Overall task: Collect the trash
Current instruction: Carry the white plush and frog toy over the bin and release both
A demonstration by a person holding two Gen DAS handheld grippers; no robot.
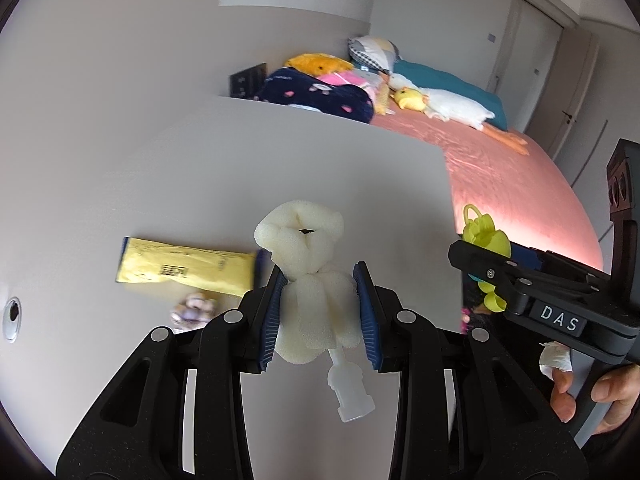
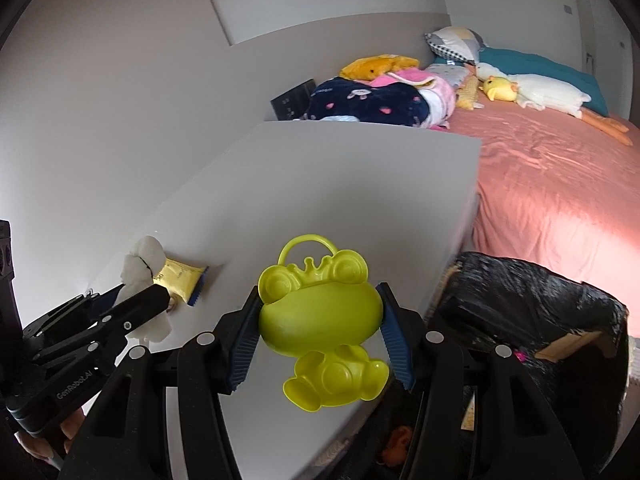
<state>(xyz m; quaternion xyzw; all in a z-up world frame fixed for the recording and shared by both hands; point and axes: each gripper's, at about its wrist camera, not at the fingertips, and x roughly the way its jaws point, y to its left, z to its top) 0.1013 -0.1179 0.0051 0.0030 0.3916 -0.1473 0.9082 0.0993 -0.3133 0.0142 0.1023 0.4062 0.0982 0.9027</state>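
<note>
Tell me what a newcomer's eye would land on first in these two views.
First, the bright yellow-green frog toy, clamped between the right gripper's blue pads over the white table's edge. Next, the crumpled white foam wad with a clear plastic connector, squeezed in the left gripper. Behind it a yellow packet lies on the table; a black-lined bin sits at right beside the pink bed.

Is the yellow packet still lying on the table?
Yes: in the left wrist view the yellow packet lies flat on the white table, beyond the foam piece clamped in the left gripper.
</note>
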